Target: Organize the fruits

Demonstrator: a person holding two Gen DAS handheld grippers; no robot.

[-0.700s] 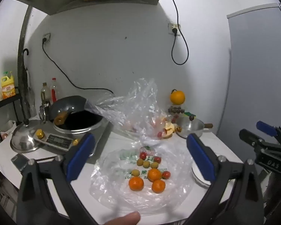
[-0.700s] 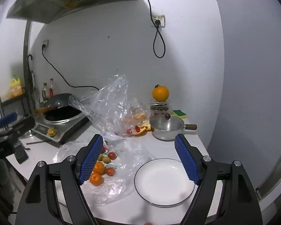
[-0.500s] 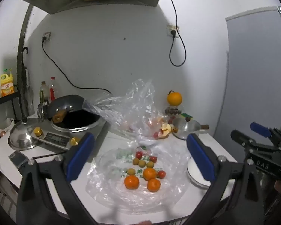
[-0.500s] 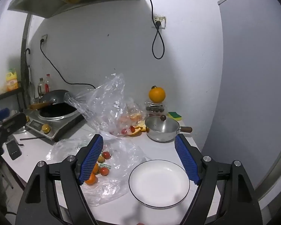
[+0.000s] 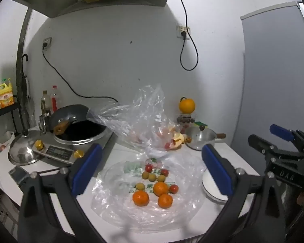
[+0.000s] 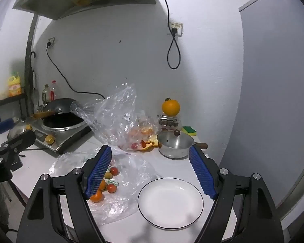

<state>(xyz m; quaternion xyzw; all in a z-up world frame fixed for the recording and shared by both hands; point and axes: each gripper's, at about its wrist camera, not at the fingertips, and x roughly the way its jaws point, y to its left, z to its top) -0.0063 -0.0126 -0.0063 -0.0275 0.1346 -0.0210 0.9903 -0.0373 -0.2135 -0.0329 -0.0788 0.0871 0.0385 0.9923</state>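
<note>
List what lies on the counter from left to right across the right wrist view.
Wok → crumpled plastic bag → small steel pot → green and yellow sponge. In front of these, the fruit on flat plastic lies left of the white plate.

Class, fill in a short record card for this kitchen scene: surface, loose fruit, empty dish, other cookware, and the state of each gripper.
surface: white table
loose fruit: three tangerines, red cherry tomatoes and small yellow-green fruits lying on a flattened clear plastic bag
empty dish: white plate, right of the bag, nothing on it
other cookware: small steel saucepan behind the plate; dark wok on a cooker
left gripper: open, holding nothing
right gripper: open, holding nothing
</note>
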